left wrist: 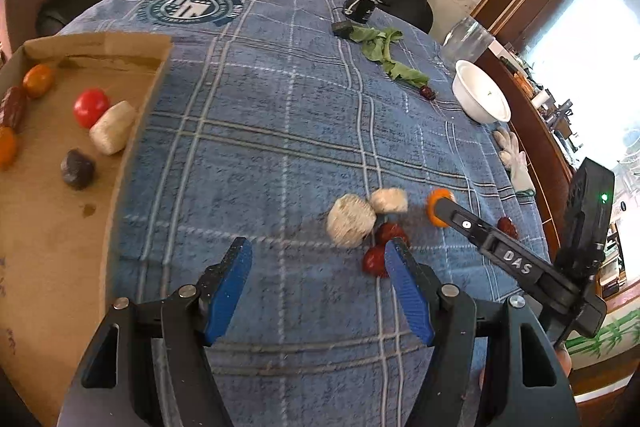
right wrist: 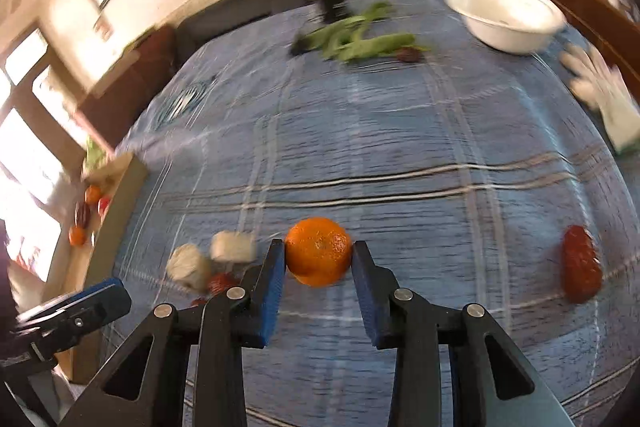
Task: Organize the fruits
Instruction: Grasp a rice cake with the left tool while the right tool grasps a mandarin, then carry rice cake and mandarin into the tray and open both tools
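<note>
As the right tool [right wrist: 319, 257] clamps its pads on the orange [right wrist: 318, 251] on the blue plaid counter [right wrist: 400, 147], likely bound for the cardboard tray [left wrist: 60, 227] w/ sorted fruit, the left tool [left wrist: 318, 255] hangs open, empty, nr red dates [left wrist: 390, 233].

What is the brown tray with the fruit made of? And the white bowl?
The tray looks like plain cardboard: matte brown, with bent, rough-edged walls and a small stain. The white bowl looks smooth and slightly glossy, maybe plastic or enamel; I can't tell which.
</note>
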A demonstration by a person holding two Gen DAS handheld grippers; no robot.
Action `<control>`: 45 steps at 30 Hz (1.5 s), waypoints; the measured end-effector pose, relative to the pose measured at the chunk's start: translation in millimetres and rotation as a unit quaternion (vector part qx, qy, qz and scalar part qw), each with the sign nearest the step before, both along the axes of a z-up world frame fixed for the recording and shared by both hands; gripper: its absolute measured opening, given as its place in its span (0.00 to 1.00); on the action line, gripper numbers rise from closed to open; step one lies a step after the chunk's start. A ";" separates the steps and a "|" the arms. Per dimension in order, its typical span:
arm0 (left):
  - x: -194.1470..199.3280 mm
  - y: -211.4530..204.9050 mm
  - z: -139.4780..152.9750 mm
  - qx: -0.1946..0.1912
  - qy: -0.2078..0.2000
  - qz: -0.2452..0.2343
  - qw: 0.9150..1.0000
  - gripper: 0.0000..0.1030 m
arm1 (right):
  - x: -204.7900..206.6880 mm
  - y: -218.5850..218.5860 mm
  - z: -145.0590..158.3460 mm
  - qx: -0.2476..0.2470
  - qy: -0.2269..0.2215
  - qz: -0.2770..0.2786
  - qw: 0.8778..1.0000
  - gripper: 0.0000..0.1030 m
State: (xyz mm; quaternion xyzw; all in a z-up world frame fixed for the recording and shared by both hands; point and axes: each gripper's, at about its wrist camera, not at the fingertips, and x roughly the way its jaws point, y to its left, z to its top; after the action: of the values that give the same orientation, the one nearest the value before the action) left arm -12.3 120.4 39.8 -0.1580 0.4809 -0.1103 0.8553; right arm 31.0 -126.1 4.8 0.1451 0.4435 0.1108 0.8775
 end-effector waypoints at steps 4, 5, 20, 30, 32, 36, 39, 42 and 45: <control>16.6 -15.0 -7.5 0.000 0.001 -0.014 1.000 0.66 | 1.4 -14.1 0.8 0.000 -0.005 -0.022 1.000 0.35; 20.3 -18.2 -9.5 0.002 0.002 -0.019 1.000 0.66 | 1.3 -13.9 0.8 0.001 -0.005 -0.019 1.000 0.36; 28.2 -47.6 -22.6 0.102 -0.045 -0.045 0.993 0.43 | 2.0 5.9 -4.1 -0.057 -0.023 -0.009 0.998 0.37; 6.8 -40.7 -11.5 0.089 -0.056 -0.051 0.993 0.29 | -7.3 1.1 4.2 -0.029 -0.042 -0.010 0.999 0.36; -3.2 -32.3 -4.0 0.075 -0.061 -0.050 0.994 0.29 | -10.8 3.2 8.2 -0.027 -0.053 -0.006 0.998 0.36; -21.6 -13.0 14.9 0.063 -0.078 -0.044 0.994 0.29 | -16.1 13.1 11.5 -0.028 -0.062 0.005 0.998 0.36; -29.2 11.4 28.7 0.077 -0.086 -0.031 0.993 0.29 | -19.5 28.2 17.0 -0.050 -0.069 0.019 0.996 0.36; -32.4 44.3 41.4 0.117 -0.089 -0.005 0.989 0.29 | -29.8 45.4 30.5 -0.050 -0.082 0.039 0.995 0.36; -34.5 83.8 51.7 0.142 -0.086 0.026 0.986 0.29 | -38.1 66.4 42.8 -0.029 -0.084 0.070 0.994 0.36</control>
State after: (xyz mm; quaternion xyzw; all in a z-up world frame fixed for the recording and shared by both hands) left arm -46.8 204.2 91.5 -0.0371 0.4116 -0.0312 0.9101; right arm -7.1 -59.7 47.6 0.0786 0.3804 0.1715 0.9054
